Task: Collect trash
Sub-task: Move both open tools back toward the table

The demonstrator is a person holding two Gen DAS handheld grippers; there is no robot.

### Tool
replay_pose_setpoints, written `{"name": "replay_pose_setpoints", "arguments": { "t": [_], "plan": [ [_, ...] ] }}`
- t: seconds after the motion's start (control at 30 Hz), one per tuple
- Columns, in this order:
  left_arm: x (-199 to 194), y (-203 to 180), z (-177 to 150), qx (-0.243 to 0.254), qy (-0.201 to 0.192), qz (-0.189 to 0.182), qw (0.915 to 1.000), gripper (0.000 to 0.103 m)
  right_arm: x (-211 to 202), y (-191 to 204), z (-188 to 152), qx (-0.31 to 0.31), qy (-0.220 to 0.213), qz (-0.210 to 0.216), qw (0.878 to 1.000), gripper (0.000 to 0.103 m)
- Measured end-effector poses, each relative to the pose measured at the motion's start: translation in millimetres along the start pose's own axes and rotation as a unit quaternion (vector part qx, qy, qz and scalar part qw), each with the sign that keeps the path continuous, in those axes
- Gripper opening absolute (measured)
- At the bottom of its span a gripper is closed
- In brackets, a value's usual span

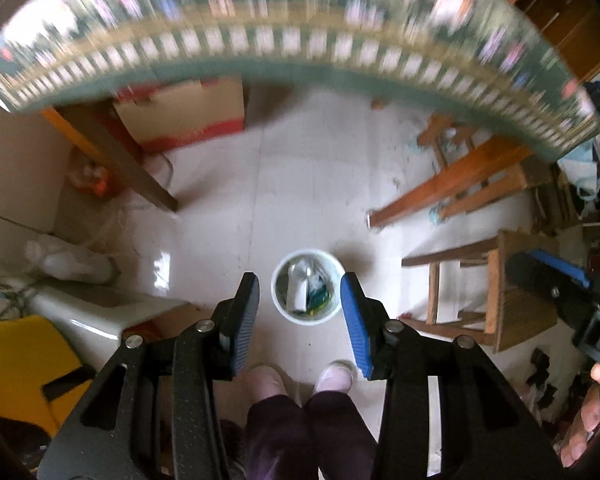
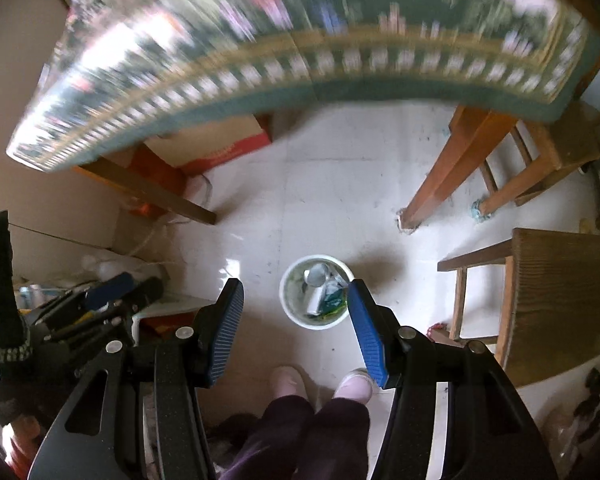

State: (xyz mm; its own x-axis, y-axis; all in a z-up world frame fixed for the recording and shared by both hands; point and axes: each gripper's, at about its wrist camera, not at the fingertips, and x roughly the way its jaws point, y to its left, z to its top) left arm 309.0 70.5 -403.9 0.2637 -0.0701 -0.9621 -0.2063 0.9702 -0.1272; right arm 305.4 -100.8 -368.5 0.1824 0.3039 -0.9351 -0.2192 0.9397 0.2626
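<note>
- Trash [image 1: 306, 294] is lying in the white bin [image 1: 278, 280] on the floor, near the person's feet; judged light, crumply wrappers, best pinched by an edge.
- Left gripper [image 1: 300, 320] and right gripper [image 2: 296, 326] are both hovering wide, holding nothing.

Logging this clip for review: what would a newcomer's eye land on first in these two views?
First, the white bin on the pale tile floor, with trash already in it, framed between the open jaws of the left gripper. The right gripper hangs open above it too. Then the blurred flowered tablecloth arching across the top, and the wooden stool at right.
</note>
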Motion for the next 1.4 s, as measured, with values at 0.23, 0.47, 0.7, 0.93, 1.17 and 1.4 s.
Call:
{"name": "replay_pose_setpoints", "arguments": {
  "t": [0.23, 0.47, 0.7, 0.93, 1.17, 1.4],
  "plan": [
    [-104.6, 1.1, 17.7, 0.019, -0.075, 0.005, 0.9970, 0.041, -85.9, 32.0, -2.5, -0.005, -0.054, 0.008, 0.999, 0.050],
    [-198.1, -2.9, 24.3, 0.044, -0.142, 0.006, 0.9888, 0.041, -163.7, 62.7, -0.6, -0.027, -0.115, -0.006, 0.993, 0.050],
    [-283.2, -0.1, 26.7, 0.069, -0.219, -0.014, 0.9732, 0.041, -227.1, 90.4, -0.1, -0.041, -0.187, -0.033, 0.981, 0.050],
    [-348.4, 9.3, 31.1, 0.080, -0.287, -0.046, 0.9536, 0.041, -271.1, 107.8, 1.7, -0.035, -0.261, -0.044, 0.964, 0.050],
    [-379.4, 13.1, 35.8, 0.090, -0.330, -0.045, 0.9387, 0.064, -300.1, 114.2, 4.3, -0.035, -0.316, -0.062, 0.946, 0.076],
    [-370.5, 5.5, 59.9, 0.075, -0.339, -0.045, 0.9366, 0.081, -299.9, 96.2, 28.6, -0.034, -0.325, -0.068, 0.943, 0.084]
  ]
}}
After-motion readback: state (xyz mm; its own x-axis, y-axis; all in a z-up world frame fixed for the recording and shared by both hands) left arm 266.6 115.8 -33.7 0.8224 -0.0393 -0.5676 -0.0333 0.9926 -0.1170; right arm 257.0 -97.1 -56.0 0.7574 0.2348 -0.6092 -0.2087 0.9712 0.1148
